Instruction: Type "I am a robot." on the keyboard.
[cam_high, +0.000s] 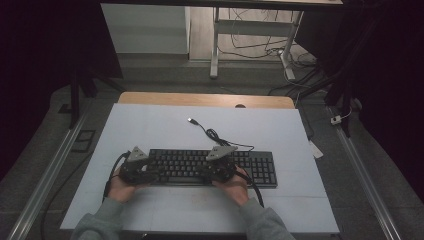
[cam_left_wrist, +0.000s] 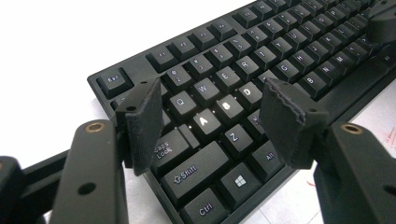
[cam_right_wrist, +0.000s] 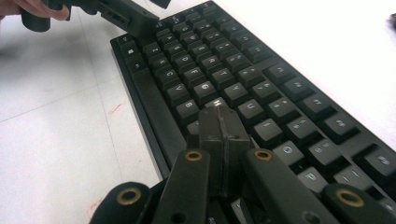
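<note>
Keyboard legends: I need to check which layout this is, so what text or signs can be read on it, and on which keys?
All on the black keyboard, left gripper view:
"Esc" on the top corner key
"Caps Lock" on its key
"Shift" with an arrow
"Ctrl"
"Alt"
A window logo on the key between Ctrl and Alt
"Q", "W", "E", "R", "A", "D", "Z" on letter keys
Right gripper view: "G", "B", "U", "H"
Function and number row legends are too small to read.

This looks like a lab or a technical workroom. A white work table (cam_high: 150, 125) stands on a grey floor (cam_high: 45, 150), with dark curtains at both sides. Behind it, loose cables (cam_high: 260, 42) lie under a metal-legged desk (cam_high: 216, 45).
</note>
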